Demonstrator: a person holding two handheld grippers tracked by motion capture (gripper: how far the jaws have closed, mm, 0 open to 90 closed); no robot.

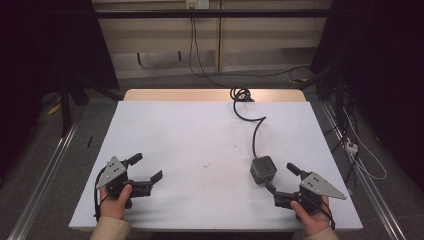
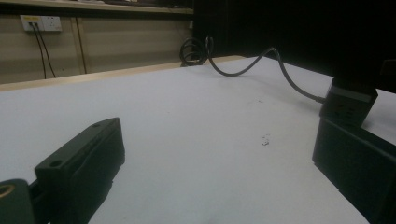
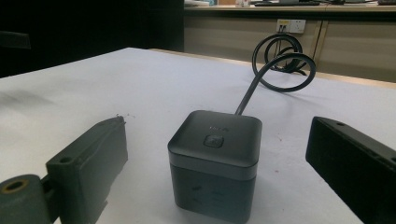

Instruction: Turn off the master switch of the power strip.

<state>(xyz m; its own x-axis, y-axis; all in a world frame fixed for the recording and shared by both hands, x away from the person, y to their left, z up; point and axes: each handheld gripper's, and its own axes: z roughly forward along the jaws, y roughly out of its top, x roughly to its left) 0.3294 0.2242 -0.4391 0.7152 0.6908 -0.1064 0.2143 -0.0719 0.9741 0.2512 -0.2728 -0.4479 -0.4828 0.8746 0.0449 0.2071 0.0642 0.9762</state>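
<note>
A dark grey cube-shaped power socket (image 1: 263,169) (image 3: 215,158) stands on the white table, right of centre, with a button on its top face. Its black cable (image 1: 255,127) (image 3: 275,65) runs back to a coil at the far edge. My right gripper (image 1: 282,179) is open just behind and right of the cube, its jaws on either side of it without touching in the right gripper view. My left gripper (image 1: 146,167) rests open at the front left with nothing between its jaws. The cube (image 2: 348,100) also shows far right in the left gripper view.
The white table top (image 1: 200,135) ends at a wooden strip along the back. A small dark speck (image 1: 206,164) lies near the middle. Cables and a white power strip (image 1: 351,146) lie on the floor to the right. Wall sockets (image 2: 41,22) sit on the back wall.
</note>
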